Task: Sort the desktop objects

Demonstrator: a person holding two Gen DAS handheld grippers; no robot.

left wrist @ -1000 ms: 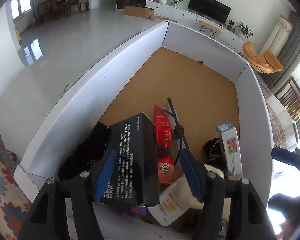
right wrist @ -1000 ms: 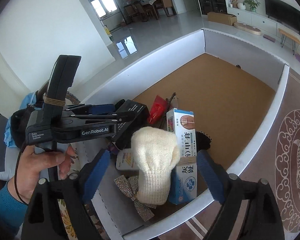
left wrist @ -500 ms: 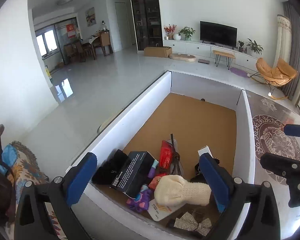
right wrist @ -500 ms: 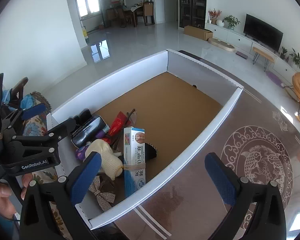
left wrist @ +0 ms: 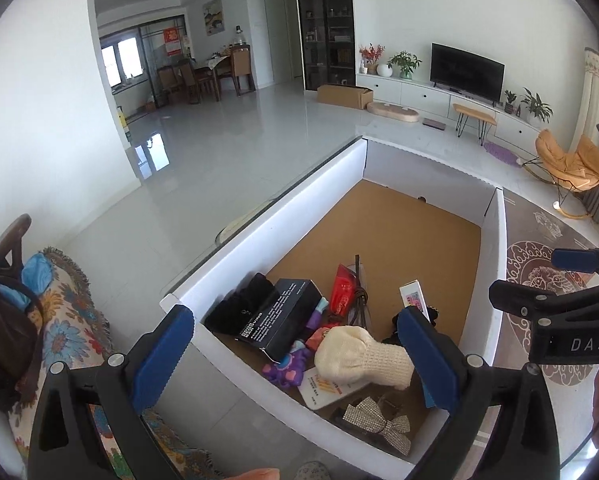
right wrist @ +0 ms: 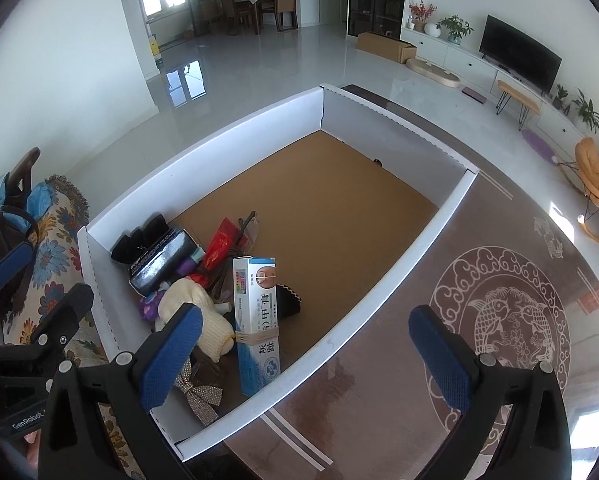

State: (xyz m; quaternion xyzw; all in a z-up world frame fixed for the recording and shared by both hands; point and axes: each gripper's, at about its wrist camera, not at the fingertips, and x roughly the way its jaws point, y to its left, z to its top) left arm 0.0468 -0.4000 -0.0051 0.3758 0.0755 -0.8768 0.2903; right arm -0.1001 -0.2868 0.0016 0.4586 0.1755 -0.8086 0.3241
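Cork-floored white tray [right wrist: 203, 148] holds ribbed cream knit sock [left wrist: 363, 354], glossy black box [left wrist: 283, 322].

Left tongs' pad hides part of the boxed tube [left wrist: 413, 298]; its print is unreadable.

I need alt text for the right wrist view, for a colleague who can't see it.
The open right gripper hangs empty above a white-walled tray with a brown floor. Its near-left corner holds a pile: a blue-and-white medicine box, a cream knitted piece, a black box, a red packet and a sparkly bow.
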